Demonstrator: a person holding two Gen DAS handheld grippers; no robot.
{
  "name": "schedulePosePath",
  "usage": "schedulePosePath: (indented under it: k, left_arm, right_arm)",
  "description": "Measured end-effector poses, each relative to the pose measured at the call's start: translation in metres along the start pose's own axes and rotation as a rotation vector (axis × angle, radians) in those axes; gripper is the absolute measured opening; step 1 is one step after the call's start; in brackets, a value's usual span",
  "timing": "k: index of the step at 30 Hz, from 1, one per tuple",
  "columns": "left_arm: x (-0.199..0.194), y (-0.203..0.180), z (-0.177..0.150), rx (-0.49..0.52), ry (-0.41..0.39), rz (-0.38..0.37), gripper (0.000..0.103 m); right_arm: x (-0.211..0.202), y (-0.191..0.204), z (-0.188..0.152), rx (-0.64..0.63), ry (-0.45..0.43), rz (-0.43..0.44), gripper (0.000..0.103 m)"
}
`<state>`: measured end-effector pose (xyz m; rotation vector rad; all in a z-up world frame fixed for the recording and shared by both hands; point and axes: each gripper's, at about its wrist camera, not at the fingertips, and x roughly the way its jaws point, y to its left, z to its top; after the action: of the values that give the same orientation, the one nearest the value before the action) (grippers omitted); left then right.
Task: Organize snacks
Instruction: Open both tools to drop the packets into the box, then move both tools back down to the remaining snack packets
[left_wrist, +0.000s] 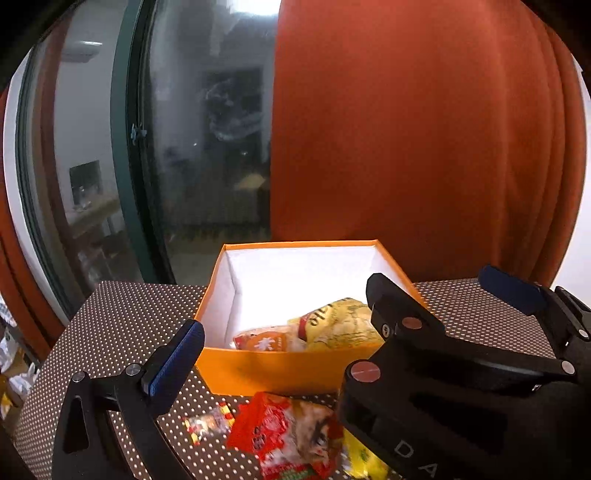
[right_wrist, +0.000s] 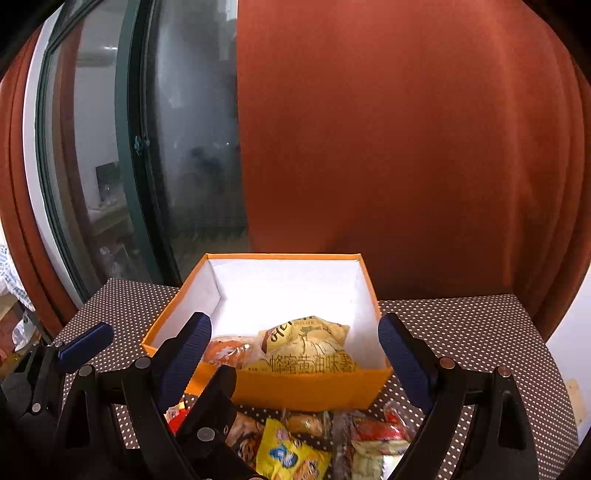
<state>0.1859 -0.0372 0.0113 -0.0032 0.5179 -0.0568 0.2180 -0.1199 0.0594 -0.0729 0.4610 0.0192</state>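
Snacks lie loose in a heap at the near edge of the tabletop (right_wrist: 461, 328), directly below and between my two tools: a yellow packet (right_wrist: 291, 456), a red packet (left_wrist: 284, 428) and a small clear-wrapped sweet (left_wrist: 208, 424) among them. My right tool (right_wrist: 295, 347) hangs over that heap with its fingers spread wide and nothing between them; the pile sits just under its opening, so I judge this hand the nearer one for the next pick, a short drop downward. My left tool (left_wrist: 354, 310) is also open and empty, crossing close beside the right. Just beyond the heap, touching or nearly touching it, stands the orange box (right_wrist: 303, 391), lid off, with a yellow chip bag (right_wrist: 306, 350) and an orange-wrapped snack (right_wrist: 225, 350) already lying against its near wall; the far half shows bare white lining.
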Motion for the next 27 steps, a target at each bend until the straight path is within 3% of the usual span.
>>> schedulePosePath:
  k: [15, 27]
  left_arm:
    - [-0.065, -0.028, -0.032, 0.016, -0.042, -0.022, 0.103]
    - [-0.073, -0.049, -0.072, 0.031, -0.032, -0.069, 0.103]
  right_arm:
    - [-0.081, -0.018, -0.027, -0.004, -0.059, -0.019, 0.094]
    - [-0.109, -0.039, -0.068, 0.001, -0.064, -0.067, 0.094]
